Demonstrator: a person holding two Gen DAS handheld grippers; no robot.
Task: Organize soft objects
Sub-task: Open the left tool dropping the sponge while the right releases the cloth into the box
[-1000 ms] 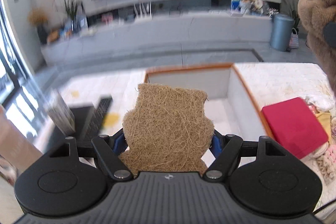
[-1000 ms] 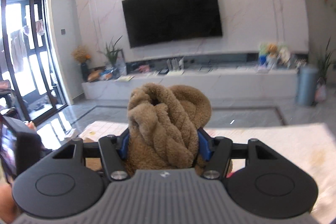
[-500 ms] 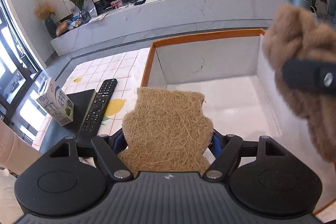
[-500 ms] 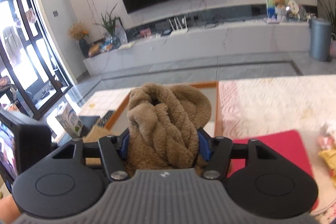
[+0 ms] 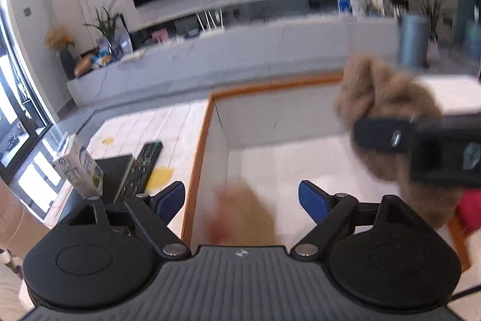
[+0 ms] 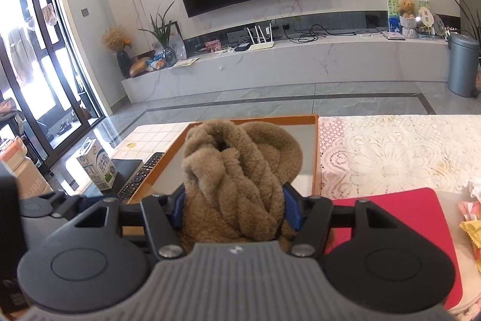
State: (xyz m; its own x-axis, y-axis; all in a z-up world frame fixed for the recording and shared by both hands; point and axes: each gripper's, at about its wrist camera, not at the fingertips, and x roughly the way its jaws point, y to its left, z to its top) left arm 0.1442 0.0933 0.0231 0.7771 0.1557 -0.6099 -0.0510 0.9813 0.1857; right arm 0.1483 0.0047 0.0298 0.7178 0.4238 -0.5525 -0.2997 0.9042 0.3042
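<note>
Plainly soft and light, the plush (image 6: pixel 237 182) squashes under a grip, so its thick twisted middle looks the surest hold. The right claw (image 6: pixel 233 208) pinches it there, just above the box (image 6: pixel 255 120). The left claw (image 5: pixel 242 200) is opening wide over the box, touching nothing; a blurred tan pad (image 5: pixel 245 212) sits below it.

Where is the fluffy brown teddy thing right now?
The fluffy brown plush is squeezed in the right gripper, over the orange-rimmed white box, left of the red cloth.
</note>
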